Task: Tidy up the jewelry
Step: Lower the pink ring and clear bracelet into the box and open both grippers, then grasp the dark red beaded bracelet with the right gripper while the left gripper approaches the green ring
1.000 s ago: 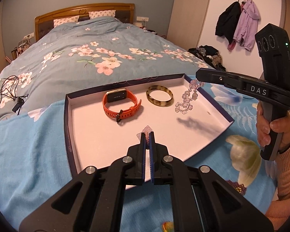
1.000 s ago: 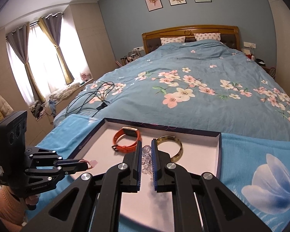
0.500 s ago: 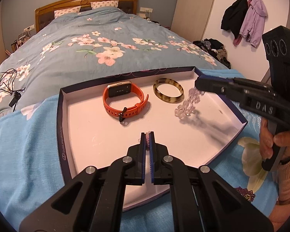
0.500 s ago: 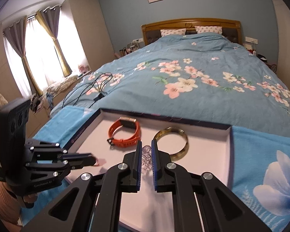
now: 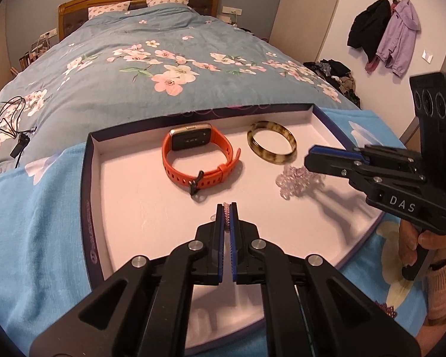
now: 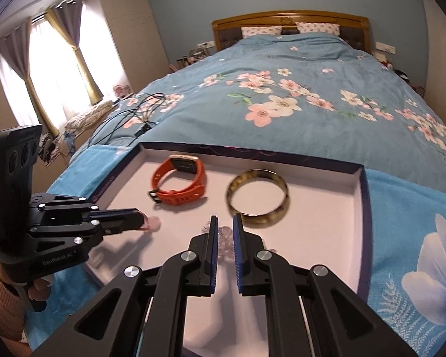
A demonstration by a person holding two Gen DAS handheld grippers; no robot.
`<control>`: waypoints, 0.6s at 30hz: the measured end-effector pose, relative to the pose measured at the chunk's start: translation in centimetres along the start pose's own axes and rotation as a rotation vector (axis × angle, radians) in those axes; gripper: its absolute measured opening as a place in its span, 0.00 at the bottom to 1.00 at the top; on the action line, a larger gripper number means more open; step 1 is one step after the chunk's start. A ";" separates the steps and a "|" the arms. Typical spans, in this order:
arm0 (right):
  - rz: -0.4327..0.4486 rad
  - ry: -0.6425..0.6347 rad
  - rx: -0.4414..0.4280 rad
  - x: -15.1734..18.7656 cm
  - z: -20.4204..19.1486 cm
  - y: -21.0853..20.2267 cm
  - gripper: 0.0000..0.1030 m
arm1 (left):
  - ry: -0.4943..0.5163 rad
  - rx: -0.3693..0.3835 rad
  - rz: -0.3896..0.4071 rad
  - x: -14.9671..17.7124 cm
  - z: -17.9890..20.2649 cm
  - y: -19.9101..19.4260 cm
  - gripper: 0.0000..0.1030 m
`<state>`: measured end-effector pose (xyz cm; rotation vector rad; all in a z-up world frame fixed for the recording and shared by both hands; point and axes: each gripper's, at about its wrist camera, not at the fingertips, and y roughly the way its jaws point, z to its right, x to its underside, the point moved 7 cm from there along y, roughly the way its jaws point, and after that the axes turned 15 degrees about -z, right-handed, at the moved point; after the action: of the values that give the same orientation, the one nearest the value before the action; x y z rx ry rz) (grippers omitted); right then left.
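Between the left gripper's (image 5: 228,208) nearly closed fingers, low in the frame, a pink bead strand (image 5: 227,215) was pinched. The right gripper (image 6: 223,221) stood slightly apart over clear beads (image 5: 294,180) lying on the tray (image 5: 87,178), right of centre. If still snagged, lifting might drag them onto the bangle (image 5: 272,142) or watch (image 5: 197,157).

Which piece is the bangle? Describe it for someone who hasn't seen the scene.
On the blue floral bed sits a shallow white-lined tray. Along its far edge, right of the orange watch, lies the bangle: a rigid mottled brown-and-amber ring, unlike the loose clear bead bracelet nearby.
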<state>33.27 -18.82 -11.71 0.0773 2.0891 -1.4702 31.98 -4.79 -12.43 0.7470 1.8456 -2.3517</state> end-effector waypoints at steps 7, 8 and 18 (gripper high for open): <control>0.042 0.051 0.002 0.7 1.1 -2.2 0.27 | -0.012 0.007 0.030 -0.4 -0.3 -0.5 0.25; 0.052 0.048 -0.002 0.9 1.1 -2.8 0.29 | -0.008 0.001 0.046 -0.3 -0.2 -1.1 0.29; 0.049 -0.121 -0.074 6.8 -3.0 -7.9 0.36 | 0.022 -0.042 0.181 3.2 0.4 -8.0 0.45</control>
<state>23.46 -21.14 -7.63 0.0111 2.0277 -1.3337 26.33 -2.18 -6.50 0.8976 1.7483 -2.1946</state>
